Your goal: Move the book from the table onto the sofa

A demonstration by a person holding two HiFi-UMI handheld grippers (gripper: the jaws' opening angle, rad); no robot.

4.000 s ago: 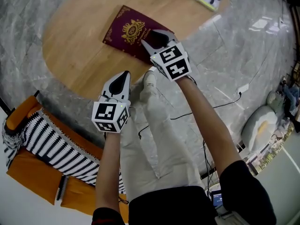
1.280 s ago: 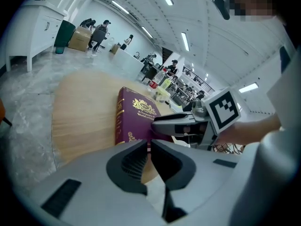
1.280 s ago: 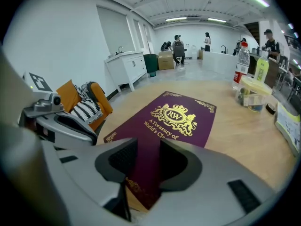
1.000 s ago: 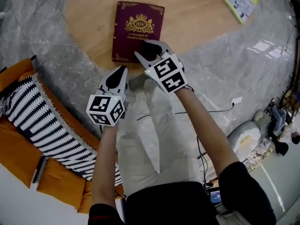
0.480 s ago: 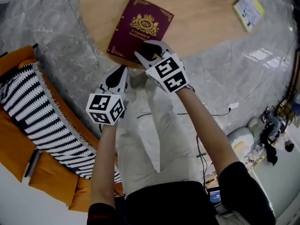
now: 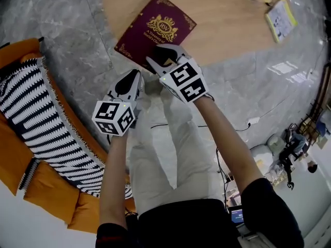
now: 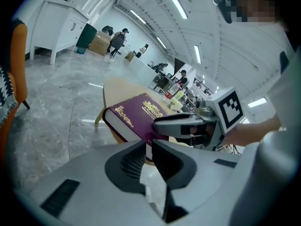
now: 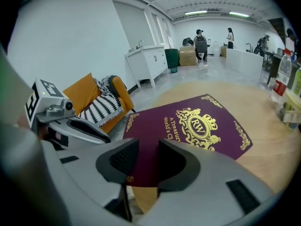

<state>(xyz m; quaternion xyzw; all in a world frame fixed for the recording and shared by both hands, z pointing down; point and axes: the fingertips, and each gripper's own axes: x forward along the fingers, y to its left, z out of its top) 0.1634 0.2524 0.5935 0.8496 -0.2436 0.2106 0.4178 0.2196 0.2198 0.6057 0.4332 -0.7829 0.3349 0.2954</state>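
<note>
The step in hand is the pick-up. The book (image 6: pixel 155 29) lies at the near edge of the round wooden bench (image 6: pixel 227 30), its left corner reaching out past the rim. The right tongs (image 6: pixel 161 56) stand wide, straddling the book's near edge, one jaw over the maroon cover and one beneath. From the right gripper view the pads appear to press on it, so I judge it clamped. Whether the book has cleared the wood I cannot tell.

The left tongs (image 6: pixel 134 77) are together and empty, hanging just near and left of the book.

The orange sofa (image 6: pixel 49 198) with its striped throw (image 6: pixel 36 112) sits to the left, well apart from the bench, with bare stone floor between.

The next move calls for a firm hold on a heavy, thick hardback gripped at one edge. It should be raised level, carried leftward over the floor and set down flat on the seat.
</note>
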